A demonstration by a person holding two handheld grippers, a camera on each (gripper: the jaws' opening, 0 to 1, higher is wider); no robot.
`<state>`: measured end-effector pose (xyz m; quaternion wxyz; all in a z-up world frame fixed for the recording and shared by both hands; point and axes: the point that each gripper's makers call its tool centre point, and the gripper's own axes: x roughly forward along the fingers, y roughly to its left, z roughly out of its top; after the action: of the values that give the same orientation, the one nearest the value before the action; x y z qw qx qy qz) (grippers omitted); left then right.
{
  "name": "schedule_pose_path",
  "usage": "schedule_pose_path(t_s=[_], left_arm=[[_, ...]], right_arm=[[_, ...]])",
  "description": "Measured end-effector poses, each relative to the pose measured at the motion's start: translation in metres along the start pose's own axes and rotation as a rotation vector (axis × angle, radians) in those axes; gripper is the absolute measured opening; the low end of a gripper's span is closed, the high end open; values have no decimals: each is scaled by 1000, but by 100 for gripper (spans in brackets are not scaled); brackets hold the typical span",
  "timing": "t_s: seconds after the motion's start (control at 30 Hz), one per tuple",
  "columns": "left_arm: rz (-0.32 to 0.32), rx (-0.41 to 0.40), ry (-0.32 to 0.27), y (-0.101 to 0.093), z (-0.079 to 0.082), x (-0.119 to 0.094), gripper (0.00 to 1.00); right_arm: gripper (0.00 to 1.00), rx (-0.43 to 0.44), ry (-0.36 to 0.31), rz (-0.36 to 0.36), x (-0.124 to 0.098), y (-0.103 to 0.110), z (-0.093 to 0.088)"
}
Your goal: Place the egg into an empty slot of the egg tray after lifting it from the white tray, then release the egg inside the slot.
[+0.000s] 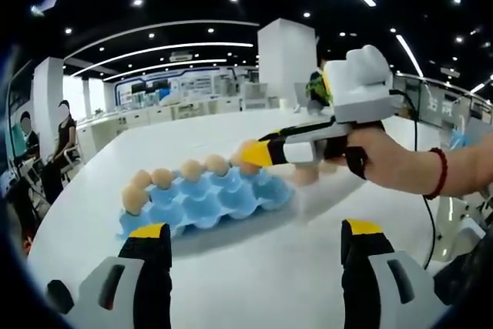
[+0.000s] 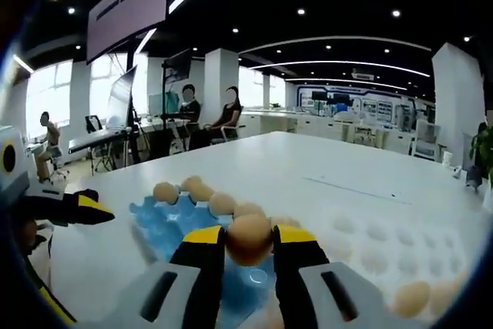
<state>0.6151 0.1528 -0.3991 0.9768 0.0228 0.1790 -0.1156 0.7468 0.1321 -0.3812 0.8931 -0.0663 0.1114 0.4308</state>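
In the left gripper view, the left gripper (image 1: 257, 238) rises from the 6 o'clock edge with its two yellow-tipped jaws spread wide apart and nothing between them, over a bare patch of white tabletop (image 1: 254, 283). Beyond them, toward 11 o'clock, lies a blue egg tray (image 1: 206, 204) with a row of tan eggs along its far edge. The right gripper (image 1: 254, 154) reaches in from 3 o'clock, carried by a person's hand (image 1: 385, 161) with a red band at the wrist, and its yellow tips sit over the tray's far right end; from here the egg it carries shows only as a pale round shape at the tips. The right gripper view shows that grip plainly: the right gripper's jaws are closed around the egg (image 2: 248, 238), which sits squarely between the two yellow tips, just above the blue egg tray's near slots. The tray's other eggs curve away toward 11 o'clock. At 4 o'clock the white tray (image 2: 385, 252) lies just beside the blue one, its round hollows faint, with an egg or two blurred at its lower edge. The left gripper's yellow tip pokes in at 9 o'clock. People sit at desks far behind.
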Motion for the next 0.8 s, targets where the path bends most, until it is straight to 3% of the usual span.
schedule_pose_path(t_s=[0.8], left_arm=[[44, -14, 7, 26, -8, -15, 93]], right_arm=[[26, -10, 0, 106, 40, 48, 14]])
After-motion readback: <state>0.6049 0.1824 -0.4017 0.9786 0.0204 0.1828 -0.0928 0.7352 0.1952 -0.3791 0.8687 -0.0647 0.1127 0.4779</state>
